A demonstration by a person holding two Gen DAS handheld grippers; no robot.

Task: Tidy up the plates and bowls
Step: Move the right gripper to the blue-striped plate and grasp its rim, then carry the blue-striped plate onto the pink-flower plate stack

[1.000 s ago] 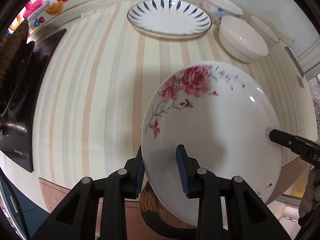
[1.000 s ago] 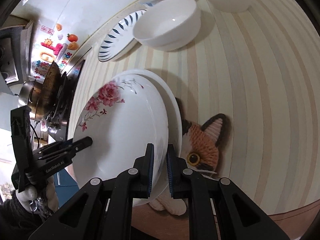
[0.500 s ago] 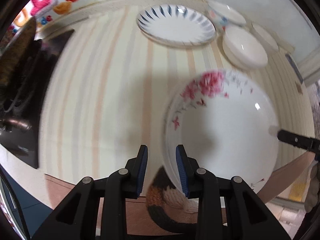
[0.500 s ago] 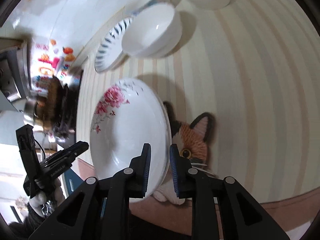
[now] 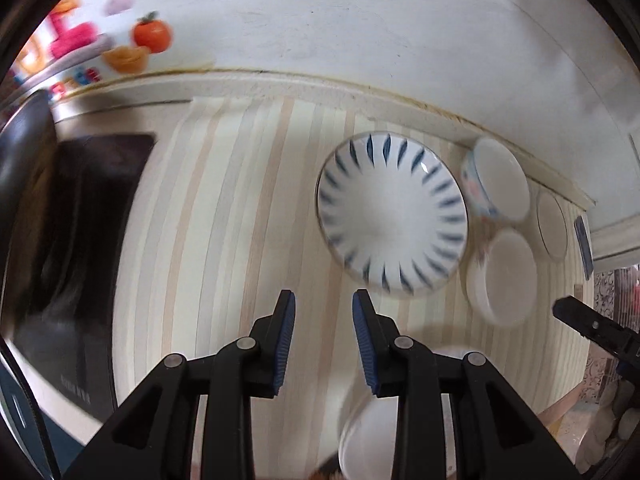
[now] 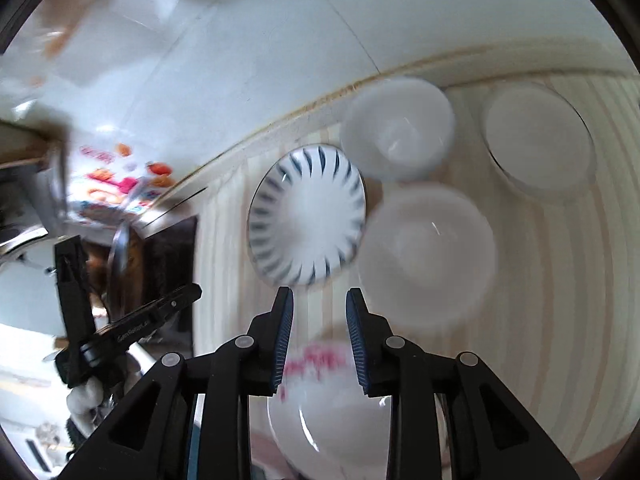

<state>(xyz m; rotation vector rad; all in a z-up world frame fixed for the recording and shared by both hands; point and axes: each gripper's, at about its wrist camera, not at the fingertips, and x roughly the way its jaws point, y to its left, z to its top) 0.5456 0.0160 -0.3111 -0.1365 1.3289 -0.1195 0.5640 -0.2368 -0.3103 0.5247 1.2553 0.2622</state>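
Both grippers (image 5: 323, 336) (image 6: 319, 336) gape empty; bowls (image 6: 426, 258) look empty, though blurred.

My left wrist camera looks down my left gripper (image 5: 323, 336) onto the striped counter (image 5: 224, 240) and toward the back wall, close above the surface. The blue-striped plate (image 5: 392, 216) sits right of centre in that frame. My right wrist camera looks along my right gripper (image 6: 319, 332) the same way, with that plate (image 6: 307, 216) at centre. Both views share the plate, the white bowls (image 6: 428, 256) and the stove (image 5: 68, 240) at left; each shows the other gripper at its edge.
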